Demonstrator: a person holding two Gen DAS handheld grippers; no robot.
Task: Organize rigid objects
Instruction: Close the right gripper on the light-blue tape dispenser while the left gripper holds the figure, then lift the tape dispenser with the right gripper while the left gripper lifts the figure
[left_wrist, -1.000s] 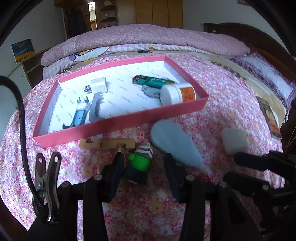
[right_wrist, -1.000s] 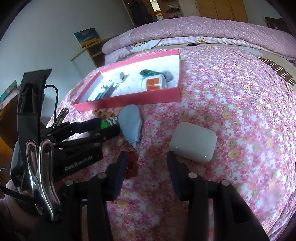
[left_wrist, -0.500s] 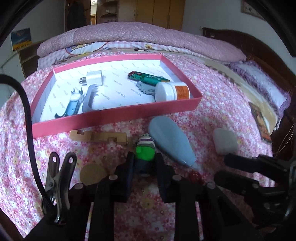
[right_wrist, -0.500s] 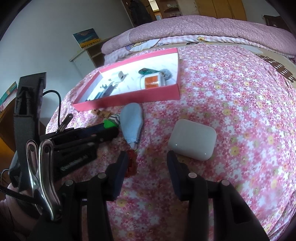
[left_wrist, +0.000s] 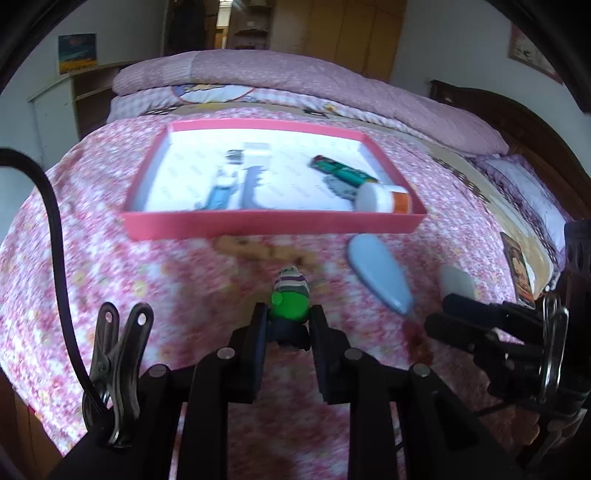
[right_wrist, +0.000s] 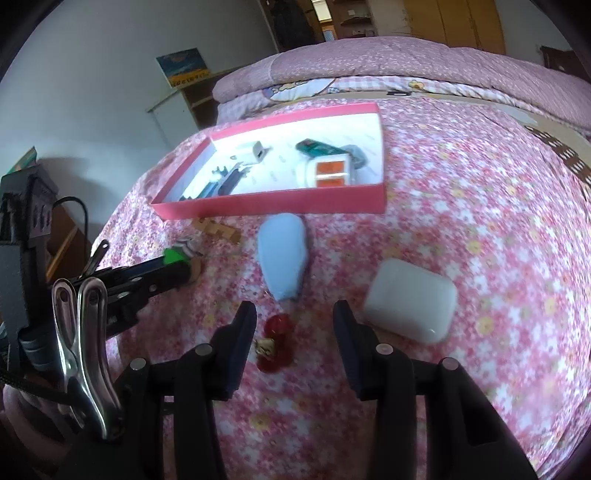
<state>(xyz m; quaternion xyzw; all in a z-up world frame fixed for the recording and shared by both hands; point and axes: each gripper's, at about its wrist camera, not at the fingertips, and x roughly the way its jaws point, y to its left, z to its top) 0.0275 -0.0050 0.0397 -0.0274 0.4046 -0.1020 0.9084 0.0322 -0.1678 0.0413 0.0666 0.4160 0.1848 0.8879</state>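
Left gripper (left_wrist: 289, 325): two flat black fingers (left_wrist: 256, 334) on black link arms joined by round silver rivets (left_wrist: 225, 353). A silver spring clip (left_wrist: 118, 365) grips a black cable (left_wrist: 55, 236) at left. Right gripper (right_wrist: 294, 325): identical black fingers (right_wrist: 242, 328), rivets (right_wrist: 203, 349) and spring clip (right_wrist: 85, 347).

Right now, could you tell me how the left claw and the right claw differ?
The left claw is shut on the small green figure with a striped hat; the right claw stands open and holds nothing, over a red trinket lying on the floral bedspread. Both are black and point downward.
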